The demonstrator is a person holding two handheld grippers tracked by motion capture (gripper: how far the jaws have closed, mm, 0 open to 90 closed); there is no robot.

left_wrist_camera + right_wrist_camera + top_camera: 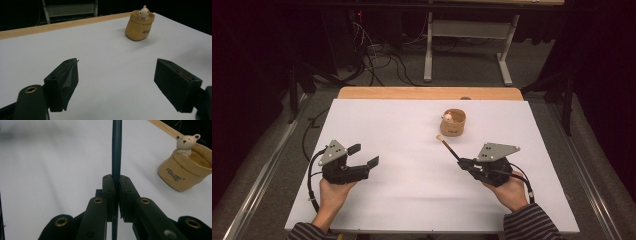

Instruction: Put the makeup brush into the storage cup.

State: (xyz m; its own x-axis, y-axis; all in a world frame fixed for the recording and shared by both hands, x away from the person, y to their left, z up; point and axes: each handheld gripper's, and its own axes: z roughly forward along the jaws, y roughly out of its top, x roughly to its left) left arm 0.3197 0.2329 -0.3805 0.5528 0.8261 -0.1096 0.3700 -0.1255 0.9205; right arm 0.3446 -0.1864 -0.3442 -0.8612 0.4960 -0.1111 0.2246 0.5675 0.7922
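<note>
White table surface, wooden strip along far edge. Tan ceramic cup with small bear figure on its rim stands right of centre toward the far edge, nothing between it and the grippers. Left gripper near the left edge, jaws wide apart, holding nothing. Right gripper toward the near right, jaws clamped on a thin dark-handled brush with pale tip, tip pointing at the cup, just short of it.
</note>
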